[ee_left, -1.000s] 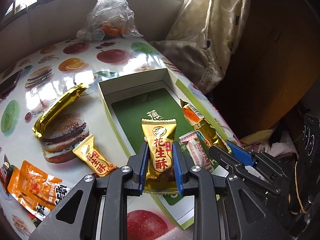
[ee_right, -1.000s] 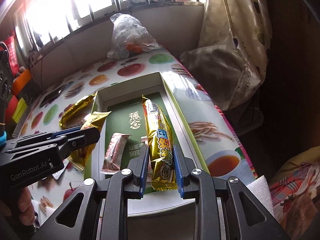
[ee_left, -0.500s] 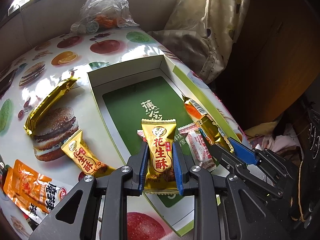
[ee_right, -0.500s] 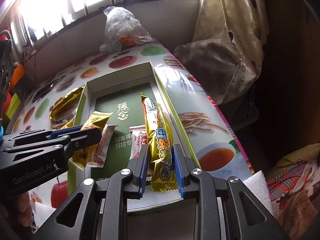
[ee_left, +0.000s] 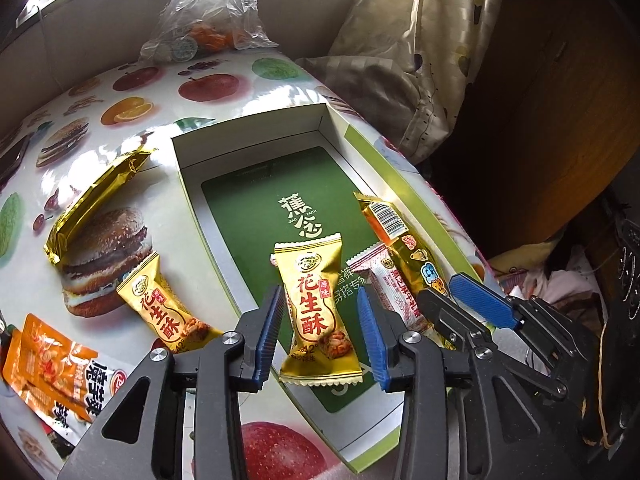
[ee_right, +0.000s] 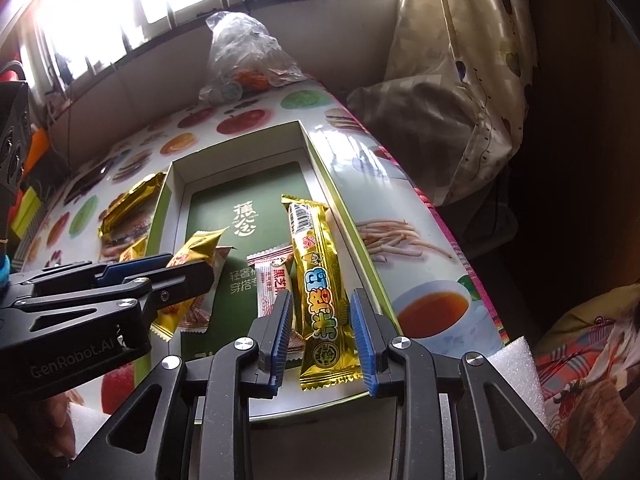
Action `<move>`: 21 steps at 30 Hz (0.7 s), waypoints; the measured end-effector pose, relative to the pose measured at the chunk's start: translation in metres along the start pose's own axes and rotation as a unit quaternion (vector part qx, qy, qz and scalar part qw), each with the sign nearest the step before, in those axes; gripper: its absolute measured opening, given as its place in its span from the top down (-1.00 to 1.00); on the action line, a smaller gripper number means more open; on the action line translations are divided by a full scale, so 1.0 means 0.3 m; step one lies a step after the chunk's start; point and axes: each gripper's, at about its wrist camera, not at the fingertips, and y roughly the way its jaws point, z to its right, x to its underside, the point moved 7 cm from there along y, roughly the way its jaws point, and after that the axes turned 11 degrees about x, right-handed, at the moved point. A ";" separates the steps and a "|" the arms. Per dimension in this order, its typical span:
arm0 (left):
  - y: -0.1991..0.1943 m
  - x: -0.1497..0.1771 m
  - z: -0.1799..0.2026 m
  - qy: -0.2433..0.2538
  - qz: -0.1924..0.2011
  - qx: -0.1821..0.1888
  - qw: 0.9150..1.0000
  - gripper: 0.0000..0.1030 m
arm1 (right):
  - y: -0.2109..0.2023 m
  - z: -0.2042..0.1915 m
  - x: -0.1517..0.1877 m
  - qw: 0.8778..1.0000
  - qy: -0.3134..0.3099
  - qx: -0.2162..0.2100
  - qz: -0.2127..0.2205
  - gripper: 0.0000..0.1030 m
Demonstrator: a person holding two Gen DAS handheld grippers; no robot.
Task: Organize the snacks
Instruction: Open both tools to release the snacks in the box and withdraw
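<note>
A shallow white box with a green floor (ee_left: 256, 200) lies on the table; it also shows in the right wrist view (ee_right: 256, 184). My left gripper (ee_left: 322, 338) is open around a gold peanut-candy packet (ee_left: 318, 308) lying in the box. My right gripper (ee_right: 323, 334) is open around a long gold snack bar (ee_right: 320, 280) lying along the box's right side. A pink-white packet (ee_left: 394, 290) lies between them. The right gripper (ee_left: 476, 312) shows at the right of the left wrist view.
On the fruit-print table, left of the box, lie a second gold peanut candy (ee_left: 164, 312), a long gold wrapper (ee_left: 92, 204) and orange packets (ee_left: 52, 368). A clear plastic bag (ee_left: 204, 12) stands at the back. A curtain (ee_left: 412, 52) hangs past the right edge.
Both grippers have opened and let go: the peanut candy and the long gold bar now lie in the box. Both views have moved a little forward over the box.
</note>
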 end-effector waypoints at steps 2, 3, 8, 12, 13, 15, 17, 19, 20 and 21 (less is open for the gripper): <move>-0.004 0.002 0.001 0.000 0.001 0.000 1.000 0.22 | -0.005 -0.002 -0.001 1.000 0.000 0.001 0.002 0.39; -0.007 0.003 0.002 0.000 0.002 0.000 1.000 0.22 | -0.008 -0.002 -0.002 1.000 0.000 0.000 0.002 0.38; -0.034 0.003 0.009 0.004 0.010 -0.001 1.000 0.22 | -0.023 -0.005 -0.007 1.000 0.000 -0.003 0.007 0.31; -0.057 0.006 0.013 0.004 0.016 -0.001 1.000 0.21 | -0.040 -0.006 -0.012 1.000 0.000 -0.001 0.013 0.25; -0.064 0.007 0.015 0.006 0.018 -0.002 1.000 0.21 | -0.044 -0.007 -0.013 1.000 0.000 0.000 0.014 0.23; -0.078 0.009 0.019 0.006 0.023 -0.001 1.000 0.21 | -0.053 -0.011 -0.014 1.000 -0.001 -0.002 0.017 0.21; -0.093 0.008 0.018 0.005 0.027 0.001 1.000 0.20 | -0.063 -0.015 -0.016 1.000 -0.003 -0.002 0.019 0.20; -0.108 0.009 0.015 0.005 0.032 -0.001 0.999 0.20 | -0.072 -0.020 -0.021 1.000 -0.005 -0.002 0.023 0.18; -0.116 0.011 0.014 0.005 0.034 0.000 0.999 0.20 | -0.079 -0.022 -0.023 1.000 -0.005 -0.002 0.026 0.17; -0.124 0.011 0.012 0.004 0.037 -0.002 0.999 0.20 | -0.086 -0.025 -0.025 1.000 -0.005 -0.004 0.028 0.15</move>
